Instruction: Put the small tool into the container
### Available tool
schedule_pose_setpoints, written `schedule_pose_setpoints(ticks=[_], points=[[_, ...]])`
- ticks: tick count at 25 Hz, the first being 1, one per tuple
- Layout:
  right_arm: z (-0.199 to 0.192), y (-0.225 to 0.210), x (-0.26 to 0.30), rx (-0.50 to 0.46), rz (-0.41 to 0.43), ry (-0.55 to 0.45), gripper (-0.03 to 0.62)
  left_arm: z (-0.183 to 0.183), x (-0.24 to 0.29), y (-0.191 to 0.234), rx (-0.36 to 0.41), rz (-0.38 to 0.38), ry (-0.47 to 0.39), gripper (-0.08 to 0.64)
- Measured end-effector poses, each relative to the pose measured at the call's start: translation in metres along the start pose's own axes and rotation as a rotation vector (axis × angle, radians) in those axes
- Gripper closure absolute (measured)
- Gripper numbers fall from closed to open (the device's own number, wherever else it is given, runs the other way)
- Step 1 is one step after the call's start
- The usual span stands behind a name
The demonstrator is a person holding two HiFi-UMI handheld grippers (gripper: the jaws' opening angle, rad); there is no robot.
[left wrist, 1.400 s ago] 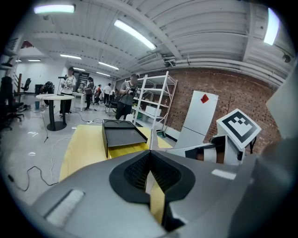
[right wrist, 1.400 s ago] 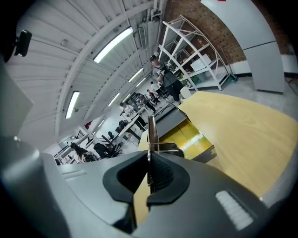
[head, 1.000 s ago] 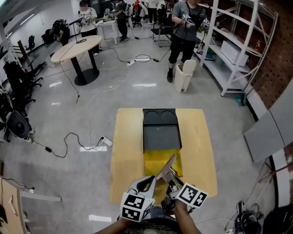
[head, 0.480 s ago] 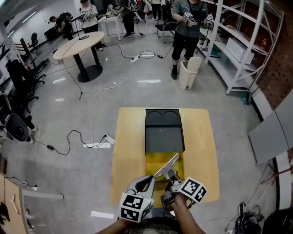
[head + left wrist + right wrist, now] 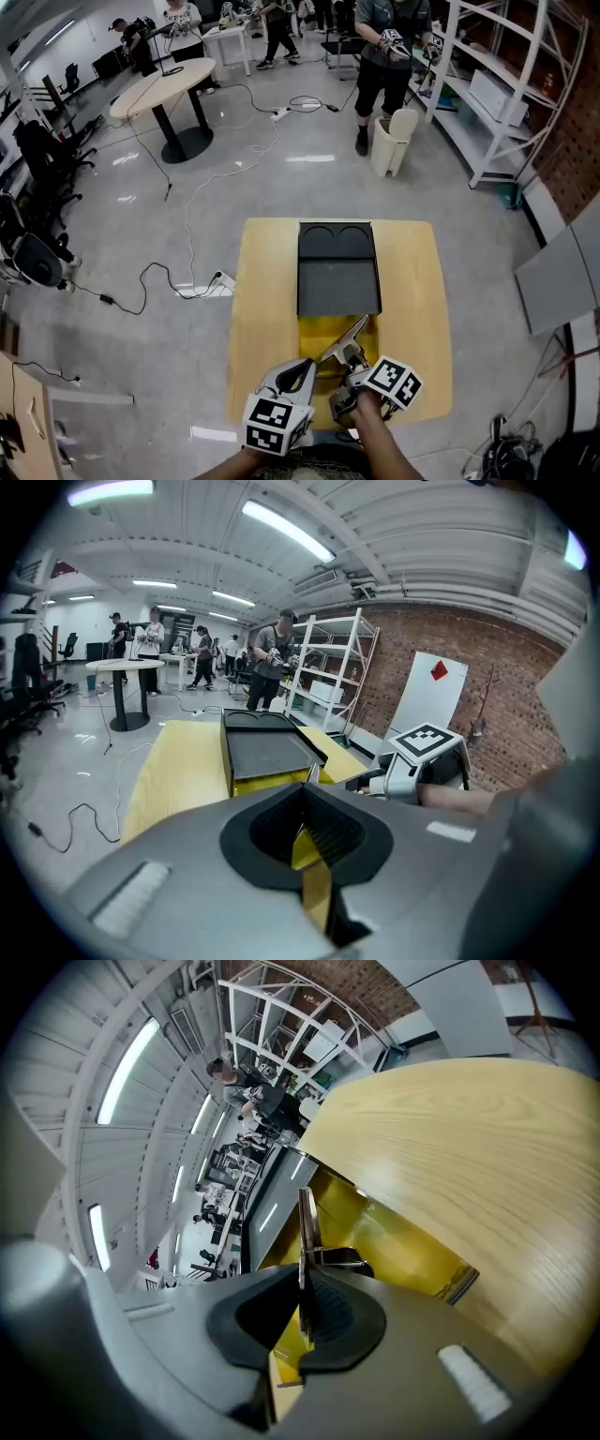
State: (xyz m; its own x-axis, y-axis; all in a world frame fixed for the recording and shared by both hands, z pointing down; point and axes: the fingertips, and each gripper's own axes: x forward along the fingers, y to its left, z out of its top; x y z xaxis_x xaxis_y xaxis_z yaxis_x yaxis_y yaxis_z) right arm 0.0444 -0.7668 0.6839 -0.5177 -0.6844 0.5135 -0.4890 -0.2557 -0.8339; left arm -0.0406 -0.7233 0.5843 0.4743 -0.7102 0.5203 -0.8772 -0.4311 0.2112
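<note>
A yellow container (image 5: 322, 334) stands open on the wooden table (image 5: 264, 300), and its black lid (image 5: 339, 277) lies flat behind it. My right gripper (image 5: 349, 361) is shut on a small flat metal tool (image 5: 349, 336). The blade slants up and away over the container's near end. In the right gripper view the tool (image 5: 306, 1218) shows edge-on between the pads, above the yellow container (image 5: 384, 1232). My left gripper (image 5: 307, 367) hovers just left of it at the table's near edge, shut and holding nothing. In the left gripper view its pads (image 5: 314, 832) meet, with the lid (image 5: 267, 752) ahead.
Bare table top lies on both sides of the container. On the floor beyond are cables (image 5: 202, 187), a round table (image 5: 161, 89), a white bin (image 5: 392, 141) and a metal shelf (image 5: 506, 94). Several people stand at the back.
The right gripper and tool have edged slightly forward over the container. The head view has drifted a little. Both grippers stay shut.
</note>
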Motion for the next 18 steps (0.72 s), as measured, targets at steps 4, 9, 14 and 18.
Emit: schedule_pose_setpoints(ticks=[4,9,14,18], points=[[-0.003,0.01,0.017,-0.022,0.005,0.033,0.542,0.003,0.008,0.015,-0.002,0.002,0.002,0.551],[-0.006,0.018,0.021,0.016,0.012,0.044,0.526,0.009,0.009,0.024,-0.004,0.001,0.006,0.551],[0.0,0.009,0.021,0.076,0.0,0.048,0.584,0.013,0.018,0.02,-0.009,0.0,0.008,0.551],[-0.005,0.011,0.019,0.049,0.019,0.067,0.535,0.007,0.013,0.02,-0.011,0.002,0.008,0.551]])
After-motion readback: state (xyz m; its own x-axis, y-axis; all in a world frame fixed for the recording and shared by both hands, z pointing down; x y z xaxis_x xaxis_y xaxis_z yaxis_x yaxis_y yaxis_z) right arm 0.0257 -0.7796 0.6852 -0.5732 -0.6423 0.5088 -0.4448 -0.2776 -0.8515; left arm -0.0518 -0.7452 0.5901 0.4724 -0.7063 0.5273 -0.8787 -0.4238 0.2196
